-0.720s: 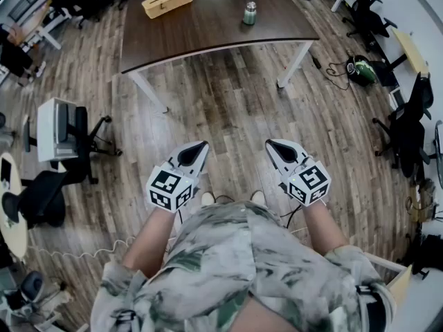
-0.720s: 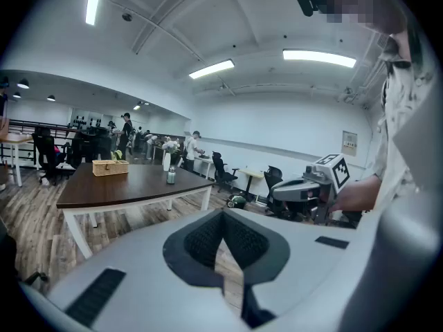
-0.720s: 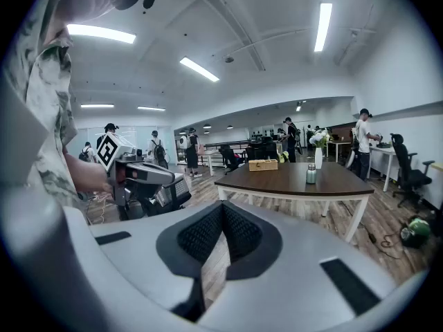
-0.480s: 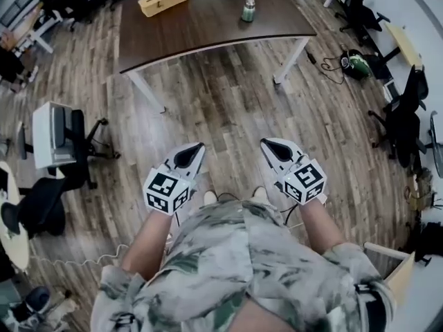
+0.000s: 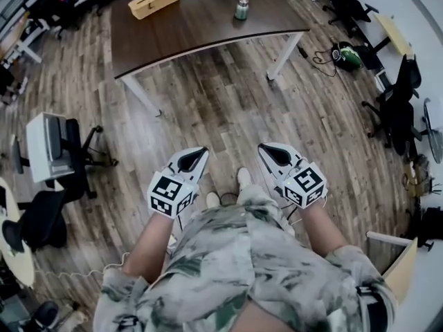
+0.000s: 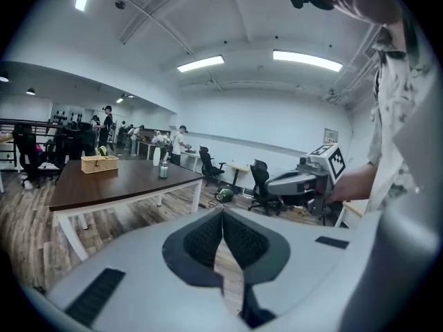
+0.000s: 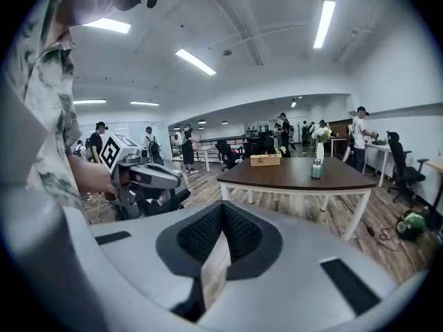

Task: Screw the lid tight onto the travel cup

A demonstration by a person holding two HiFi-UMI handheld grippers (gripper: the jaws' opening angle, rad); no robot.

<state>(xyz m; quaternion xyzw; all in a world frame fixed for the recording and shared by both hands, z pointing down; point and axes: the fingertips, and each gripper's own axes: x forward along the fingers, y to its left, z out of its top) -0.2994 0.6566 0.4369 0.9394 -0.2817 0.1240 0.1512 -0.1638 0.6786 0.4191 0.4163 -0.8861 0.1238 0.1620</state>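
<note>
- The travel cup (image 5: 241,8) is standing upright near the far edge of the dark counter (image 5: 194,26), well apart from both grippers. It is too small here to tell whether its lid is already resting on it.
- A wooden box (image 5: 154,0) is sitting on the same counter, off to the cup's left.
- A stretch of plank floor (image 5: 228,109) is lying between the counter and the person, who is standing back from it.
- The left gripper (image 5: 201,152) and the right gripper (image 5: 266,148) are pointing forward and slightly down at waist level. Each has its jaws pressed together on nothing.
- The screwing is likely not yet under way.
- Reaching in with the jaws closed could knock the cup over or push it off the far edge.
- Turning the lid with no hold on the body would probably spin the whole cup instead of tightening it.
</note>
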